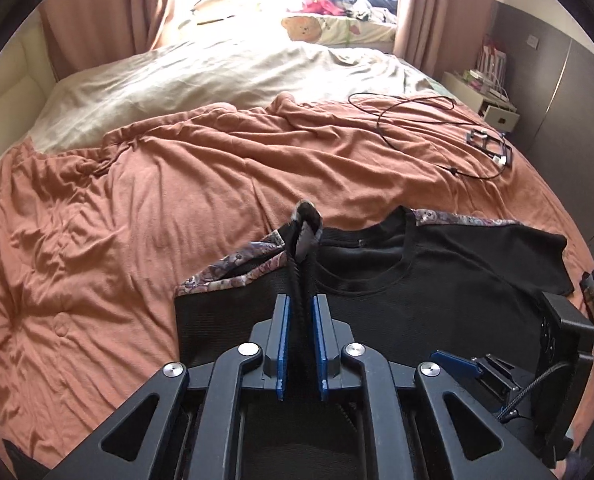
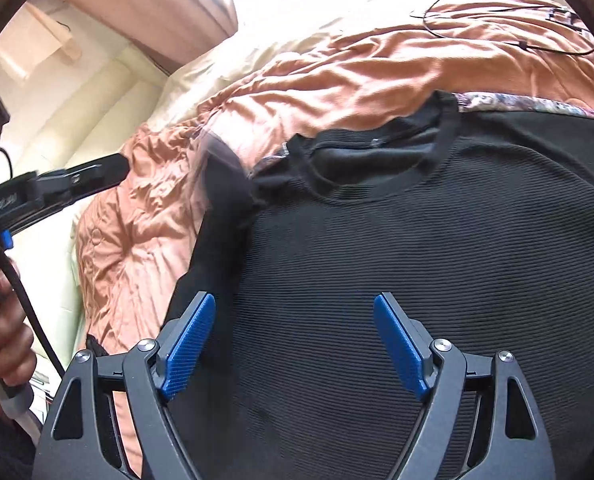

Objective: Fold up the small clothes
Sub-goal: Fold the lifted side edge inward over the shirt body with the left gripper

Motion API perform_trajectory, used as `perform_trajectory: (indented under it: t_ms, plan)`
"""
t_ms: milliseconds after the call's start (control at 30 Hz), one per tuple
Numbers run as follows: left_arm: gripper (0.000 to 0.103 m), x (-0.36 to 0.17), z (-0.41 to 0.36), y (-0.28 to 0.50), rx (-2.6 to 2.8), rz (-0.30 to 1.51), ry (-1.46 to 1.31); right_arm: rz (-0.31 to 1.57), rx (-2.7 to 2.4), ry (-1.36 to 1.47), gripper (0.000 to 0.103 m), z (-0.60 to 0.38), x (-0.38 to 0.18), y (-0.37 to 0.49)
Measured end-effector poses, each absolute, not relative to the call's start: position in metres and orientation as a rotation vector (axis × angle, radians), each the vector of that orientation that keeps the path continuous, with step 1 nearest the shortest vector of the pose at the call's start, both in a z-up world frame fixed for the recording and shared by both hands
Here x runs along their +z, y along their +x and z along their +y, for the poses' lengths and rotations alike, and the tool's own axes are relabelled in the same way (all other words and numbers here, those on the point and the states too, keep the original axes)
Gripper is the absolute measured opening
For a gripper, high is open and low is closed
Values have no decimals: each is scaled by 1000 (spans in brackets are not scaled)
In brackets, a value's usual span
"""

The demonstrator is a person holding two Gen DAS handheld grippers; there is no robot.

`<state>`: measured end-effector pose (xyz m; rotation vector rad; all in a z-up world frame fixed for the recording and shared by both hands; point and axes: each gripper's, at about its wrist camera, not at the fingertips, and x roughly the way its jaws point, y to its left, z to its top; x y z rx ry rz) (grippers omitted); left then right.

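A black ribbed T-shirt (image 1: 437,276) with floral trim on the shoulders lies front up on the orange bedspread; it fills the right wrist view (image 2: 437,260). My left gripper (image 1: 301,300) is shut on the shirt's left sleeve (image 1: 303,236) and holds it lifted over the shirt body. In the right wrist view that sleeve (image 2: 225,184) hangs blurred at the shirt's left edge. My right gripper (image 2: 295,300) is open and empty, low over the shirt's chest. It also shows at the right edge of the left wrist view (image 1: 453,360).
The orange bedspread (image 1: 157,208) covers most of the bed, with a cream sheet (image 1: 217,68) behind it. A black cable (image 1: 417,120) and a small metal frame (image 1: 489,146) lie at the far right. A nightstand (image 1: 485,92) stands beyond.
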<state>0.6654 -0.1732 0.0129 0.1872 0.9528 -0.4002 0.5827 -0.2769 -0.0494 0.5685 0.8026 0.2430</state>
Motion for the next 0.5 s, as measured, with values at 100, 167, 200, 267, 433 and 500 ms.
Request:
perform_trajectory:
  t_ms: [100, 167, 200, 267, 433, 500]
  plan:
    - [32, 10, -172, 662, -401, 956, 194, 815, 258, 587, 80, -279, -52, 583]
    - [32, 8, -162, 663, -378, 958, 198, 820, 265, 590, 80, -278, -53, 586]
    - [32, 6, -155, 664, -365, 961, 197, 818, 261, 591, 80, -277, -54, 587]
    - [32, 1, -140, 667, -325, 970, 196, 827, 273, 613, 80, -278, -59, 592]
    - [32, -22, -101, 679, -242, 1012, 183, 864, 294, 613, 60, -274, -72, 614]
    - [32, -35, -90, 684, -222, 1031, 173, 876, 276, 584, 55, -271, -75, 622]
